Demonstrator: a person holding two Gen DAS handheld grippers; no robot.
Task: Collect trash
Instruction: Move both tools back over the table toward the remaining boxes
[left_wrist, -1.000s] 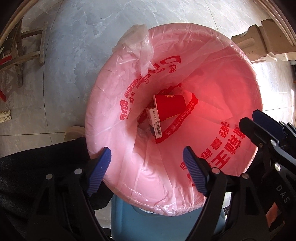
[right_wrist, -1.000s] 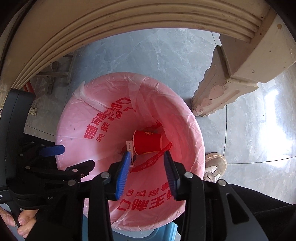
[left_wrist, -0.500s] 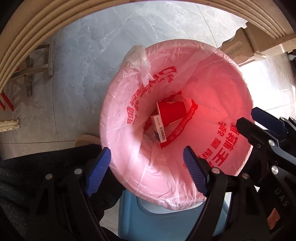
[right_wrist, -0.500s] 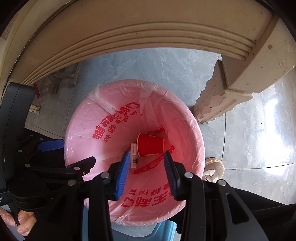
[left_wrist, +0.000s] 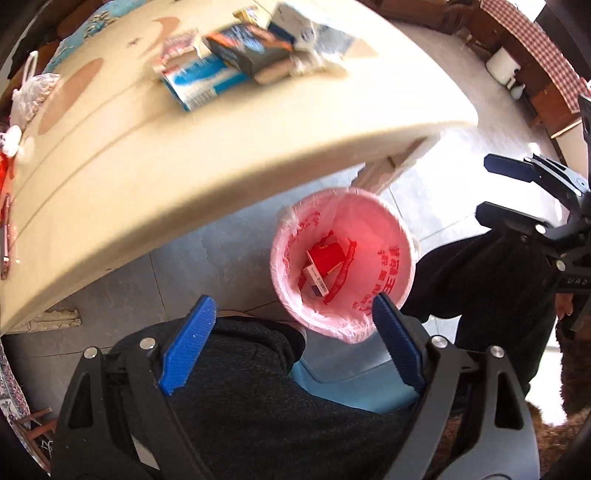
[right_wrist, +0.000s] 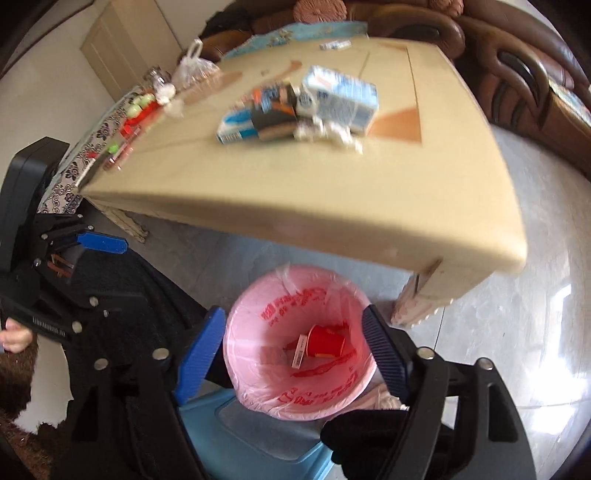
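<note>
Grey marble floor fills the left wrist view, with a cream worktop (left_wrist: 229, 147) curving across the top. Pointing steeply down, the left tool (left_wrist: 291, 343) has its 2 blue pads spread wide with nothing between them; its jaws have just been opening. Just beyond its right pad stands the pink-lined trash bin (left_wrist: 391, 258), partly under the worktop's corner. Inside the bin lie a red cup (left_wrist: 327, 254) and a small barcoded box (left_wrist: 317, 280). On the worktop far ahead of the tool sits a blurred heap of cartons and wrappers (left_wrist: 236, 62). The right tool (left_wrist: 506, 192) shows at the right edge, pads apart.

Marble floor and the same worktop (right_wrist: 332, 206) appear in the right wrist view. The right tool (right_wrist: 291, 354) tilts down at a shallower angle, jaws spread and empty, having just been opening. The trash bin (right_wrist: 258, 387) appears between its pads, lower down, with the red cup (right_wrist: 327, 341) and barcoded box (right_wrist: 300, 350) at its bottom. Cartons and wrappers (right_wrist: 299, 107) lie on the worktop well ahead. The left tool (right_wrist: 92, 266) is at the left, one blue pad visible, a hand (right_wrist: 14, 338) gripping its handle.
</note>
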